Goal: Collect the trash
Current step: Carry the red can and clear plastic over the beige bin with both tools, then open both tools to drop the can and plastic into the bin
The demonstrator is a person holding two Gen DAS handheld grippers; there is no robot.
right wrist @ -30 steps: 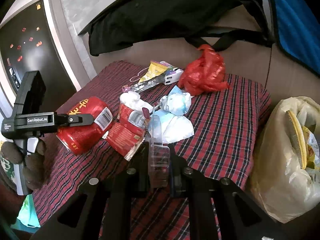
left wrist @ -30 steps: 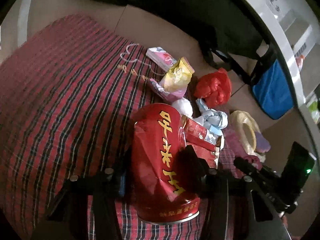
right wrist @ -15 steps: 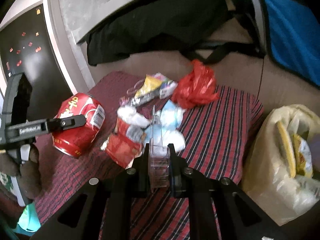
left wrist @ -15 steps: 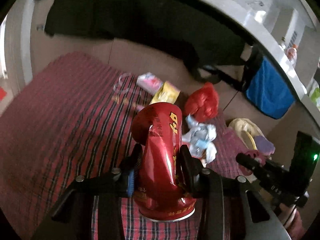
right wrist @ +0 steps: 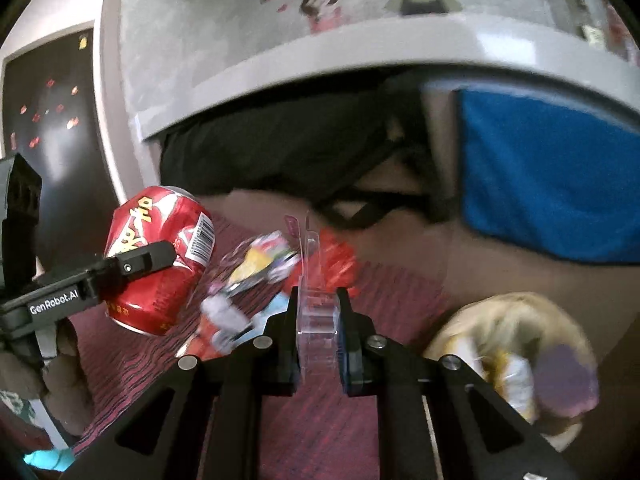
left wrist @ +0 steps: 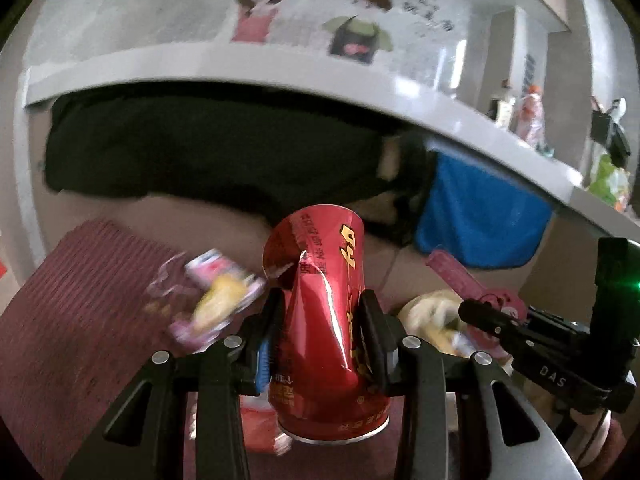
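We had the left gripper [left wrist: 322, 330] clamped on the crushed red can [left wrist: 326, 320], its fingers pressing the dented waist from either side. That hold made sense to us: the collapsed middle gave the pads flat faces to bite on, where the round ends would likely have slipped. The can stood roughly upright between the fingers, base toward the camera, and in the right wrist view it [right wrist: 160, 264] hung at about nine o'clock, clear above the plaid cloth [right wrist: 320, 420].

The right gripper [right wrist: 319, 334] was closed on a clear plastic package [right wrist: 316, 312], a thin piece held edge-on with its hang tab pointing toward twelve o'clock. We judged that such light, springy plastic needed a firm pinch low down to keep it from twisting out.

The trash bag [right wrist: 516, 364], pale yellow and already holding rubbish, sat at about four o'clock in the right view, off the edge of the cloth. With both claws loaded and raised, carrying the two pieces across to that bag seemed the step in hand.

More litter lay on the cloth: snack wrappers [right wrist: 260, 264], blurred by motion, near the centre, and something red [right wrist: 336, 260] behind the clear package. So the job looked only partly done. The bag's mouth was too blurred for us to judge how wide it stood.
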